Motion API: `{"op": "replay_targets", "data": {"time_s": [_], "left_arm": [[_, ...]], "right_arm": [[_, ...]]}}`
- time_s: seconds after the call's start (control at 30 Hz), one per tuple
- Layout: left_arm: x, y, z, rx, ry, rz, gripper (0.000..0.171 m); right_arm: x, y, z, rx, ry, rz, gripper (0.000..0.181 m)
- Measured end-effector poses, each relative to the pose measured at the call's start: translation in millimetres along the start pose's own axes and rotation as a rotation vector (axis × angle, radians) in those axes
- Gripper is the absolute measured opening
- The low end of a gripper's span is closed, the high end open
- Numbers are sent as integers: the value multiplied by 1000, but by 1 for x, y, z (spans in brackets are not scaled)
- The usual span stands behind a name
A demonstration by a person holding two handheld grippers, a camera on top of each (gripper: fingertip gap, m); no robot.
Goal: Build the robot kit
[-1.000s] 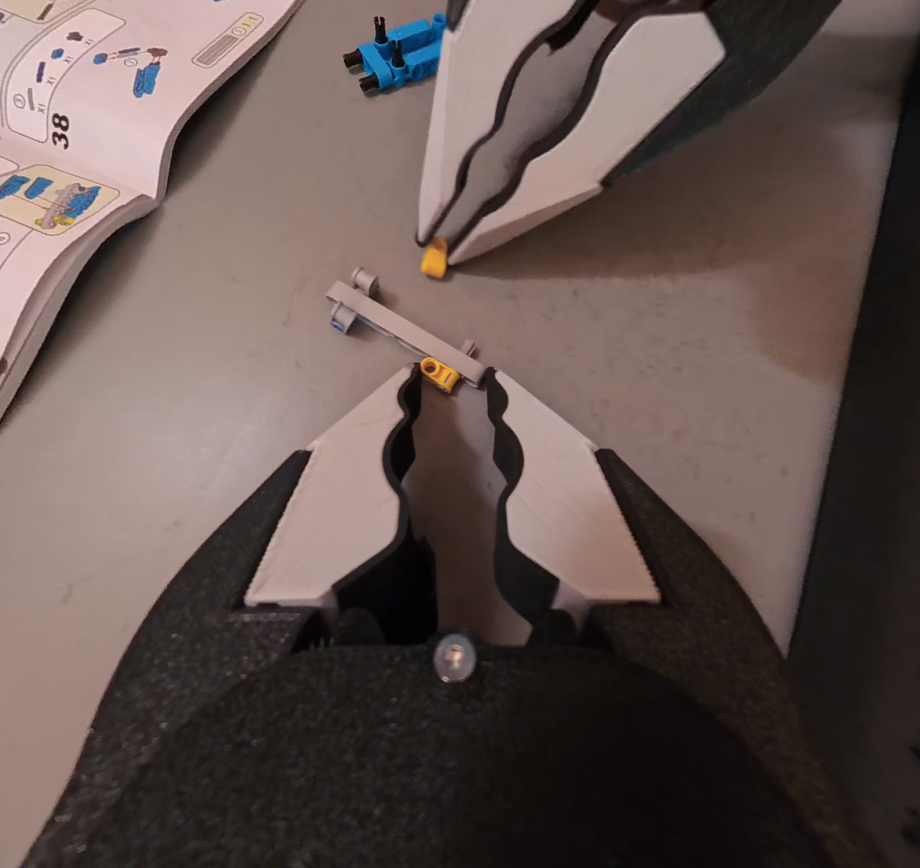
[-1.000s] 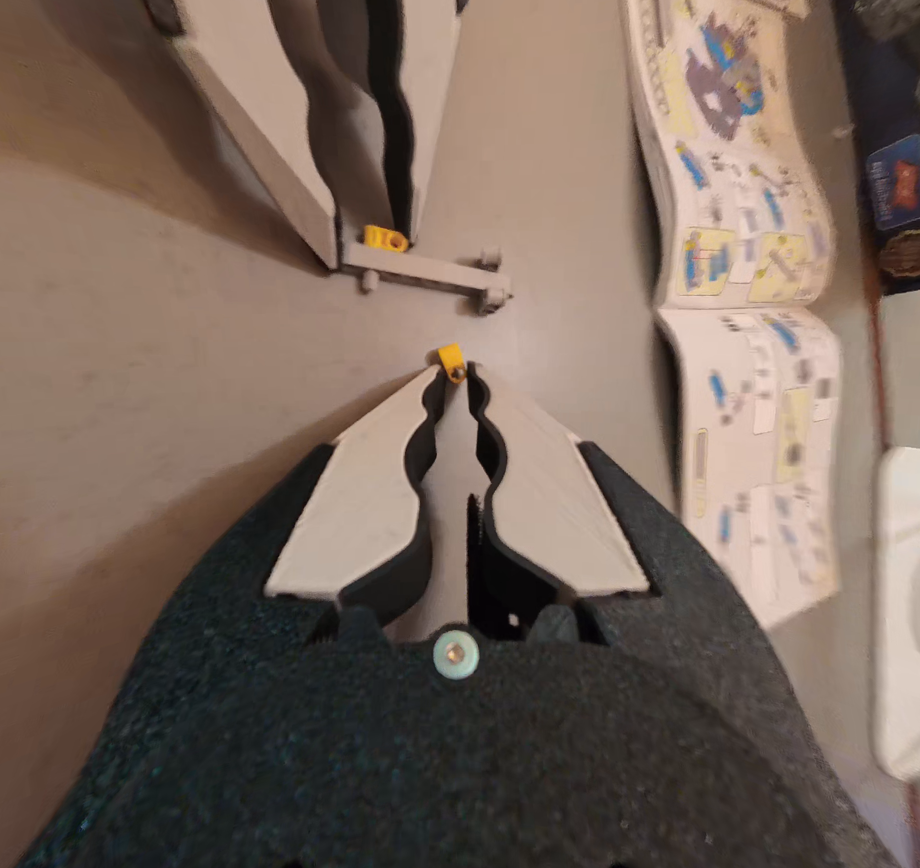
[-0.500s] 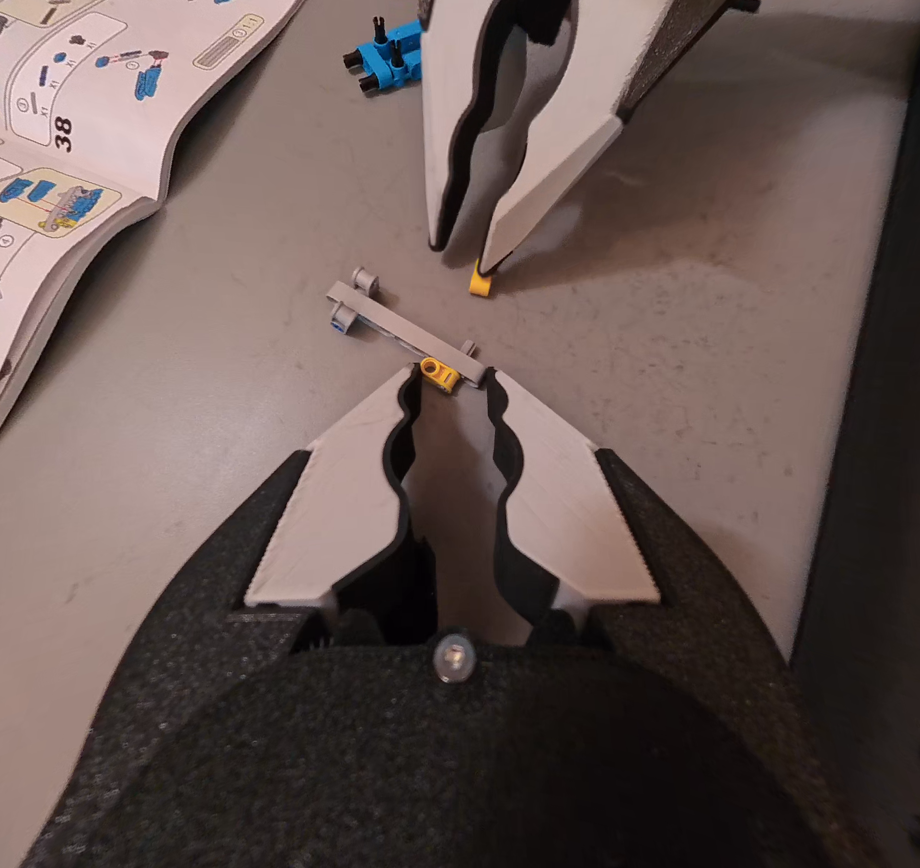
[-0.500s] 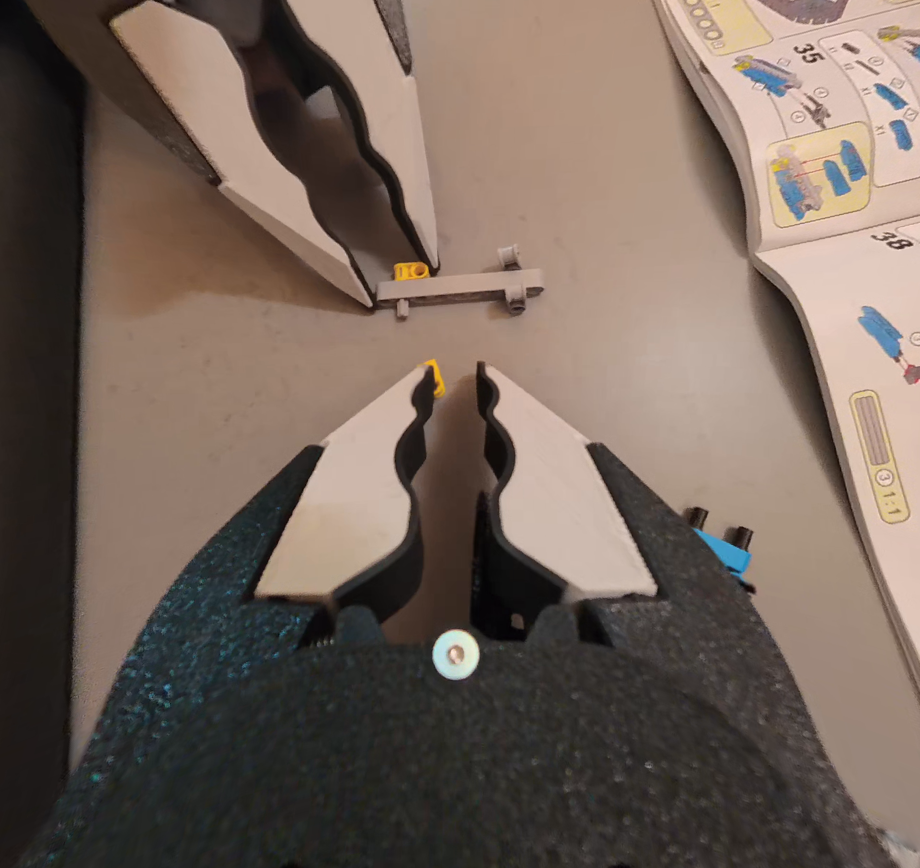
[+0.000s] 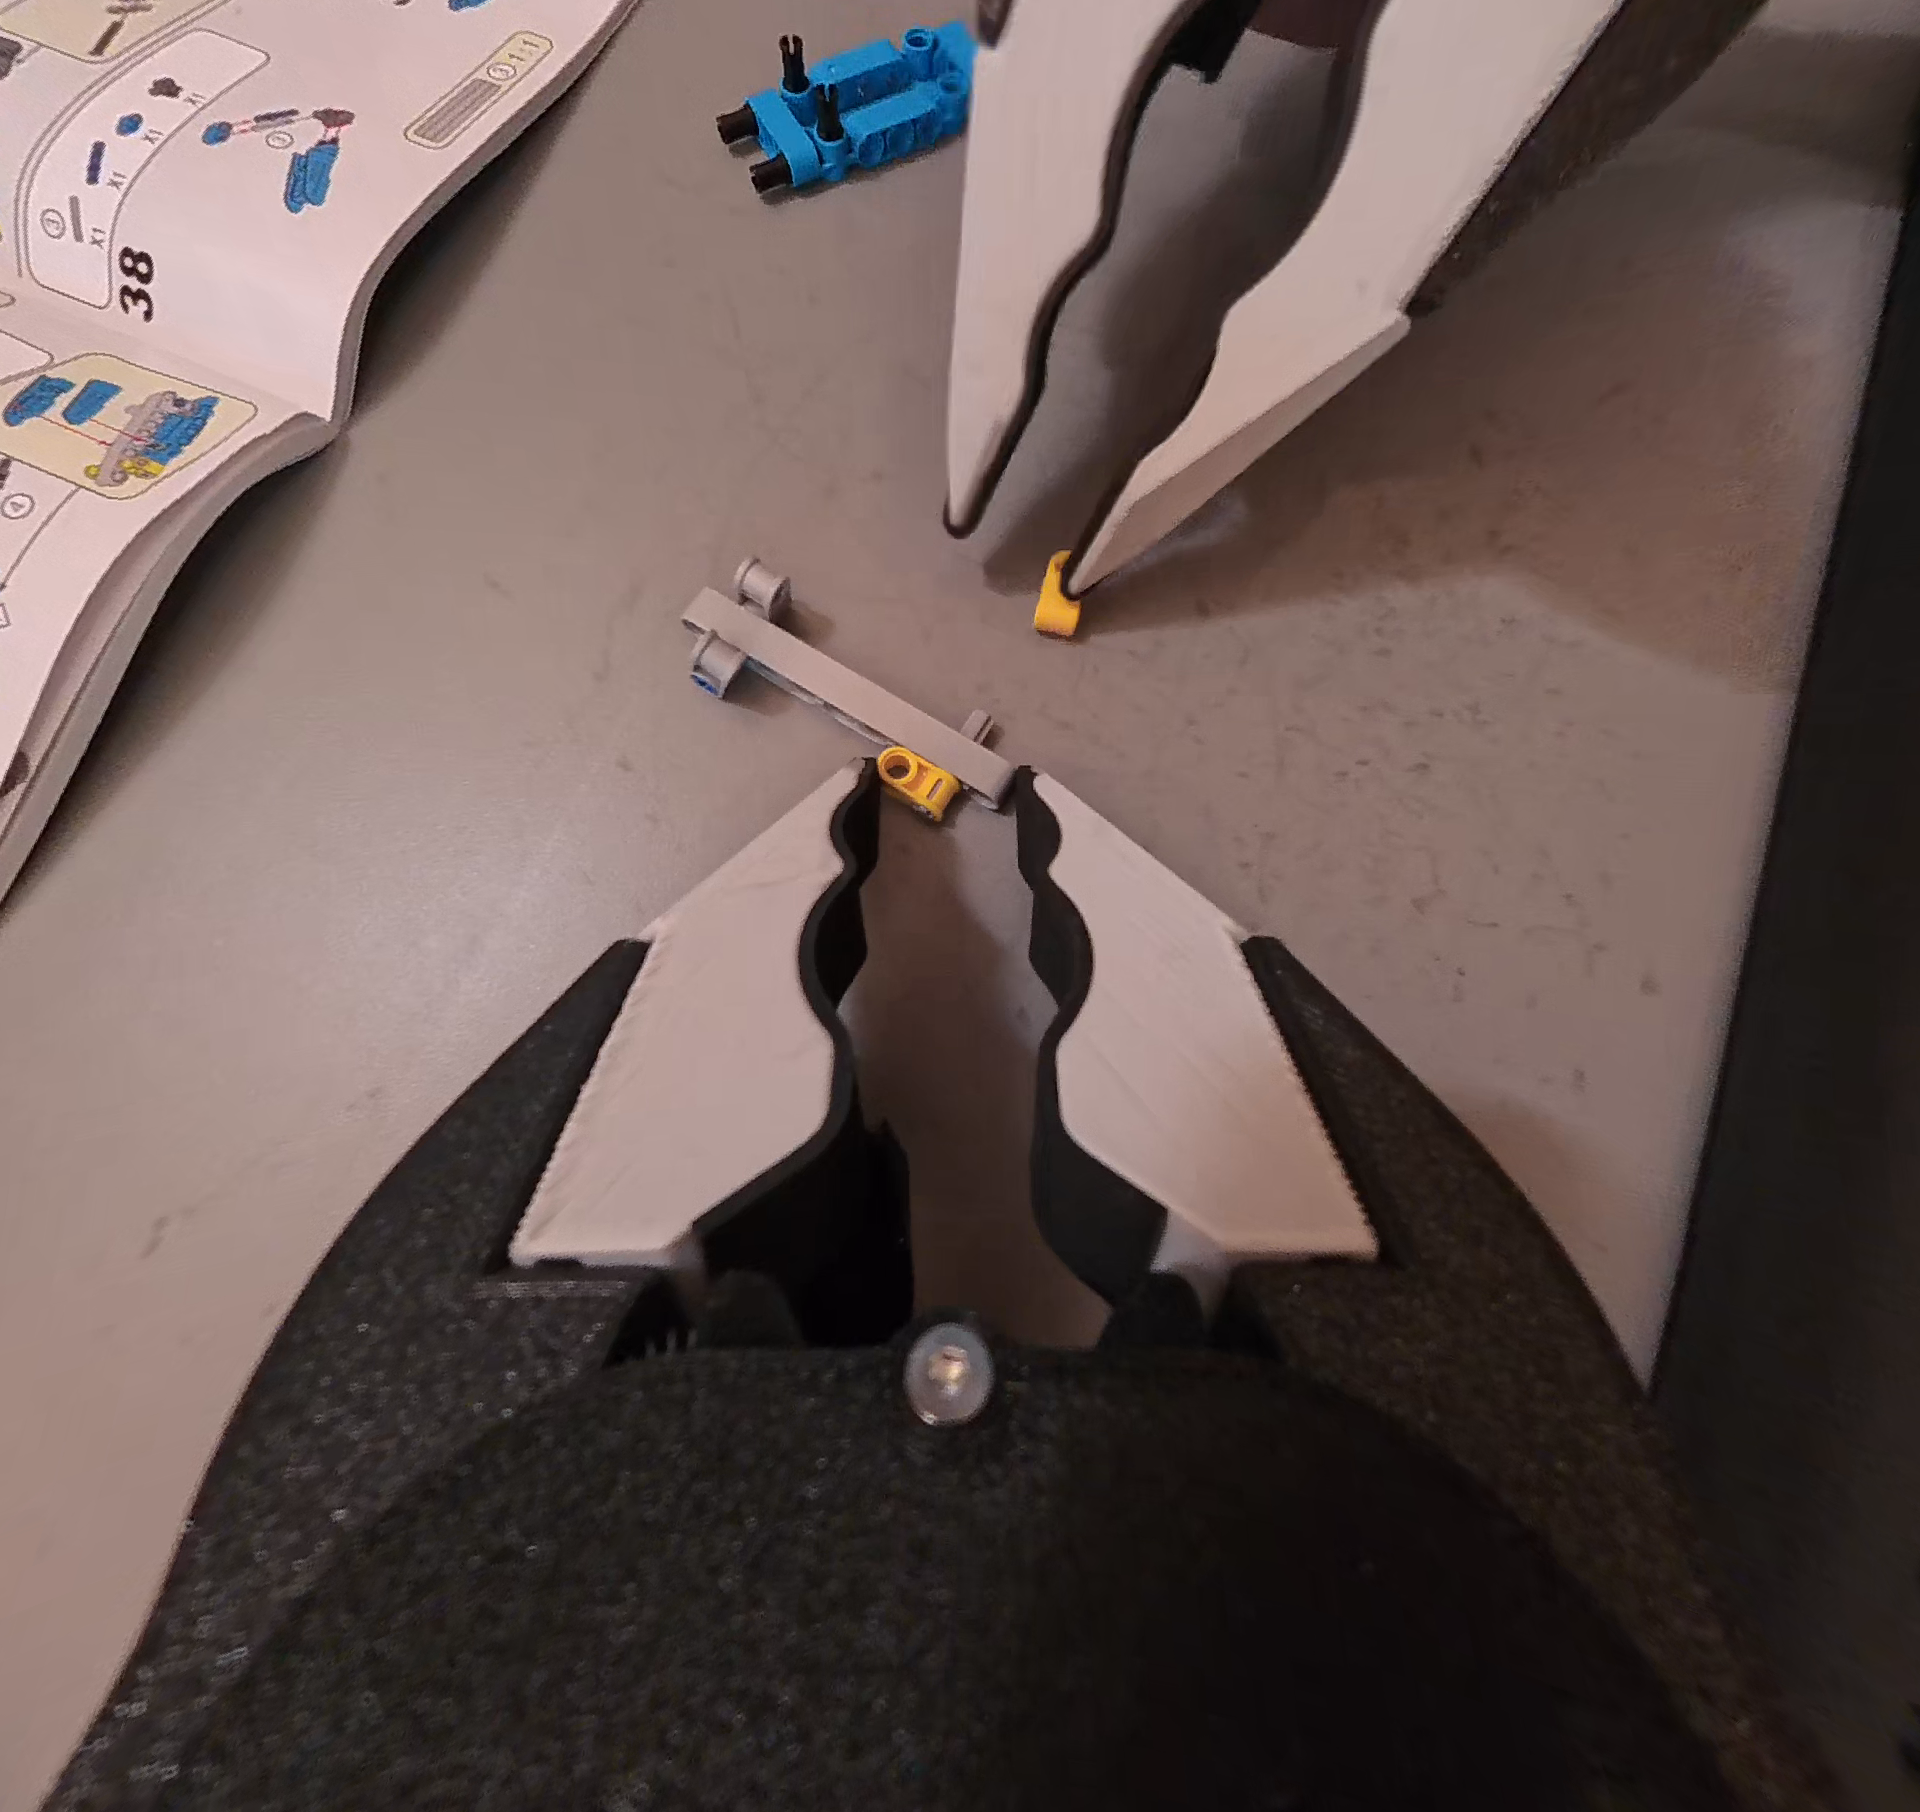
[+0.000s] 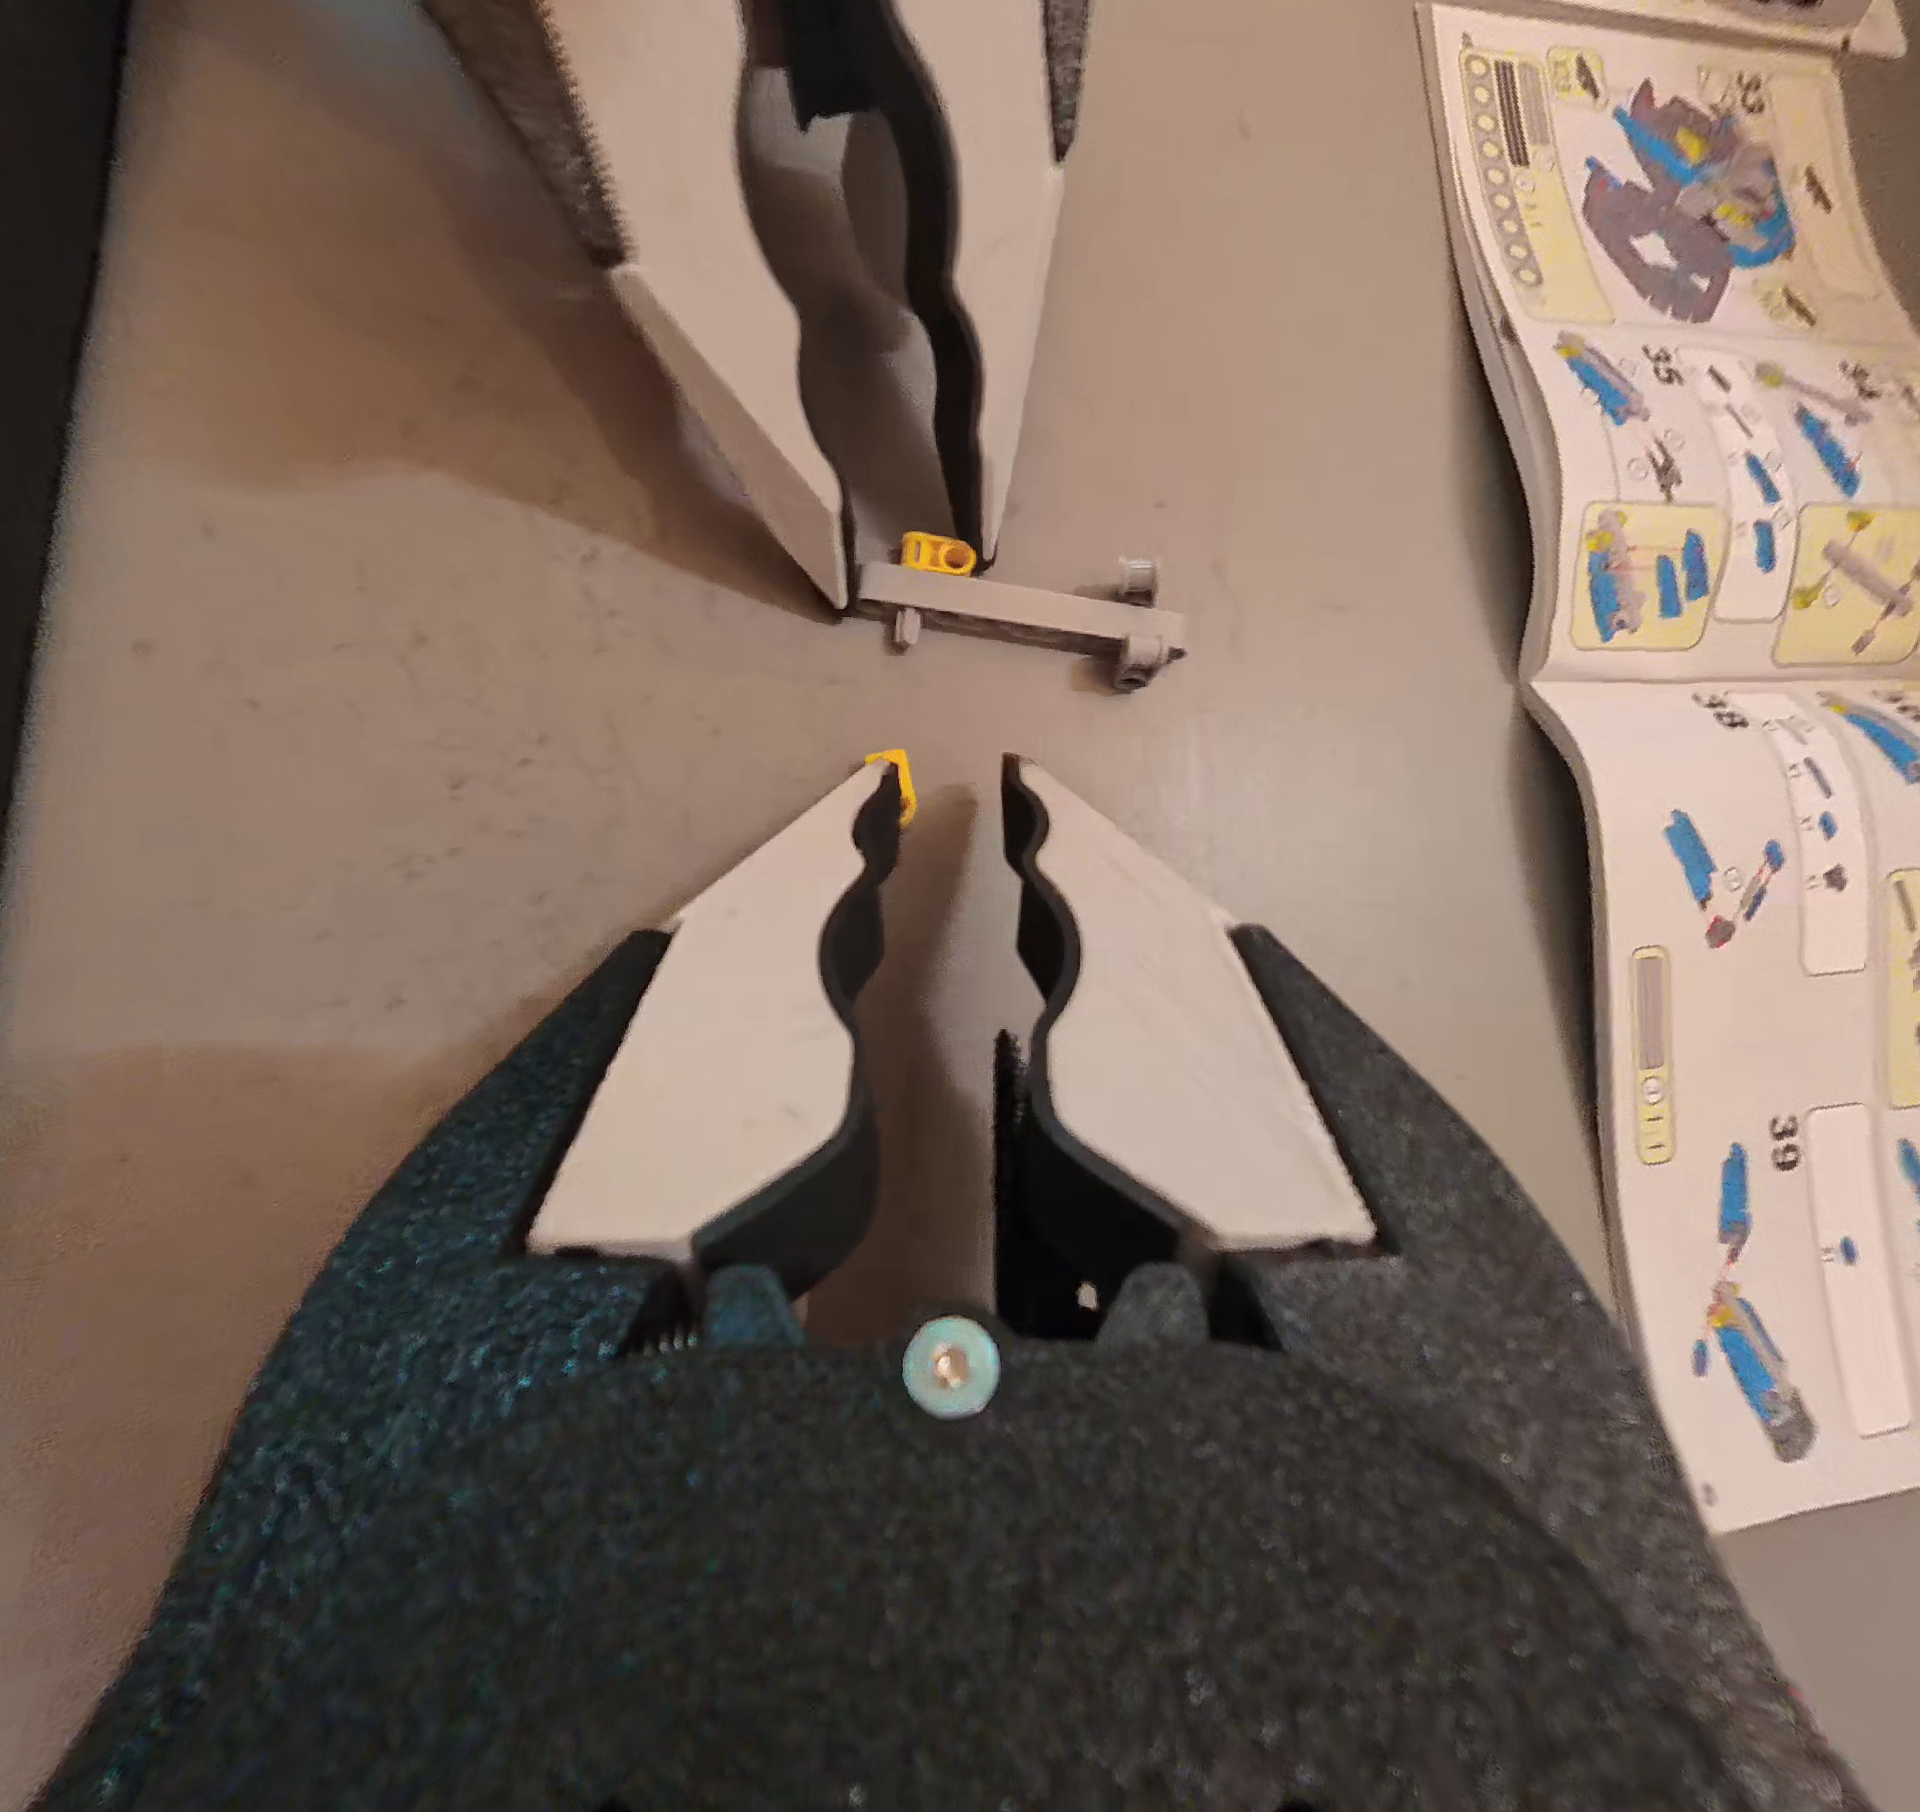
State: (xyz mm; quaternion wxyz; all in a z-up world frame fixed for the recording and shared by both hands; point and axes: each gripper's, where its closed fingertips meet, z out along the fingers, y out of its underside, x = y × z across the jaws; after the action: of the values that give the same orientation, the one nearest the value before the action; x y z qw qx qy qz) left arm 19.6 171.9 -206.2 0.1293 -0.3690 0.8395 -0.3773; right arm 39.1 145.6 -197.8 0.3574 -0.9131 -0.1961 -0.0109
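Two claws face each other over a grey desk point(image 5: 416, 827), both parted and gripping nothing. Left claw point(image 5: 943, 775) straddles one end of a slim grey beam point(image 5: 842, 687) bearing a yellow connector point(image 5: 914, 782), seemingly bracing it. Right claw point(image 6: 940, 775) rests one fingertip against a loose yellow piece point(image 6: 902, 783). Blue block point(image 5: 847, 115) and glossy manual point(image 5: 187, 204) lie beyond

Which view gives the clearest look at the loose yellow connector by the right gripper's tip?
The left wrist view: the loose yellow connector lies in full sight on the grey table, touching one fingertip of the right gripper. In the right wrist view only a sliver shows, peeking past that finger.
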Motion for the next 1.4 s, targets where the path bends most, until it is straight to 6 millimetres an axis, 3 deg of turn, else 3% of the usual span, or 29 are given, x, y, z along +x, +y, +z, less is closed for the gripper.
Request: {"op": "replay_targets", "data": {"time_s": [0.07, 0.17, 0.33, 0.5, 0.67, 0.73, 0.8, 0.83, 0.9, 1.0, 1.1, 1.17, 1.27, 1.3, 1.4], "left_arm": [[0, 0, 0, 0, 2, -3, 25], [0, 0, 0, 1, 5, -6, 25], [0, 0, 0, 0, -1, -1, 26], [0, 0, 0, 1, 1, -2, 26], [0, 0, 0, 1, -1, -1, 26], [0, 0, 0, 0, -1, 0, 26], [0, 0, 0, 1, 0, -1, 26], [0, 0, 0, 1, -1, -1, 26], [0, 0, 0, 1, 0, -2, 26], [0, 0, 0, 1, 2, -5, 26], [0, 0, 0, 1, 1, -4, 26], [0, 0, 0, 1, -2, -4, 26], [0, 0, 0, 1, -3, -4, 26], [0, 0, 0, 1, -2, -5, 26], [0, 0, 0, 1, -3, -4, 26]], "right_arm": [[-5, -1, 0, -1, -4, -33, 15], [-12, -7, -2, 37, -51, 11, 35], [-20, -5, -8, 49, -131, 50, 33], [-35, -5, -1, 31, -204, 40, 33], [-45, -5, 4, 14, -191, -73, 8], [-30, -7, 1, 11, -91, -119, 8], [6, -10, -9, 13, 120, -134, 8], [25, -5, -15, -36, 241, -161, 8], [45, 10, -21, -164, 398, -289, 8], [43, 21, -14, -274, 445, -411, 9], [25, 20, -5, -238, 327, -268, 12], [18, 23, -4, -210, 241, -120, 0], [11, 23, -6, -145, 124, 44, 7], [11, 20, -9, -114, 95, 73, 25], [30, 11, -18, -16, 133, 168, 25]]}}
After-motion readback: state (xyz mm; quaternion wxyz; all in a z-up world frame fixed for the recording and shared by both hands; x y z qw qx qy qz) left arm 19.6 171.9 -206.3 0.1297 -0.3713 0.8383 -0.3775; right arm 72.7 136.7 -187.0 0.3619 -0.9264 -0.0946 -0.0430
